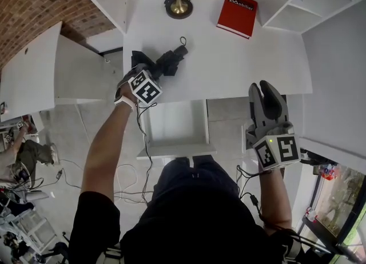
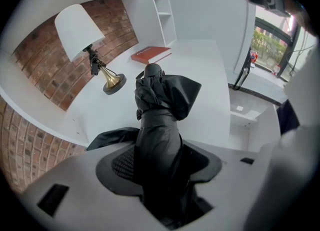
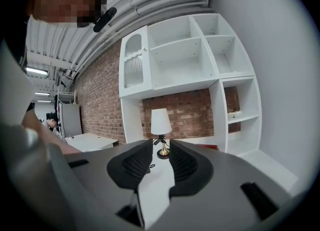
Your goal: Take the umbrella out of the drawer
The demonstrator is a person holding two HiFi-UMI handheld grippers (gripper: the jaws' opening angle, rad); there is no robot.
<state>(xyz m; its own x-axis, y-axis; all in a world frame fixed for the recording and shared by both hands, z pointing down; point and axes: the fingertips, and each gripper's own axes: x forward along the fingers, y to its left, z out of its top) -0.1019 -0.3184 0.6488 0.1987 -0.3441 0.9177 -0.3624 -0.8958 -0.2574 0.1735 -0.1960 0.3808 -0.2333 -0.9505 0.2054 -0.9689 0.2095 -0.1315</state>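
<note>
The black folded umbrella (image 1: 171, 60) hangs just over the white desk (image 1: 240, 68), its strap end pointing toward the lamp. My left gripper (image 1: 150, 68) is shut on its lower part. In the left gripper view the umbrella (image 2: 157, 110) fills the gap between both pads, and loose fabric flares out near its tip. The white drawer (image 1: 176, 153) stands pulled out below the desk's front edge, in front of the person. My right gripper (image 1: 263, 88) is at the desk's front right corner. It points forward with a narrow gap between its pads (image 3: 135, 167) and nothing in it.
A brass-footed lamp (image 1: 179, 6) with a white shade stands at the back of the desk. A red book (image 1: 237, 13) lies to the right of it. White shelves (image 1: 303, 0) rise at the far right. A white side table (image 1: 31, 68) is on the left.
</note>
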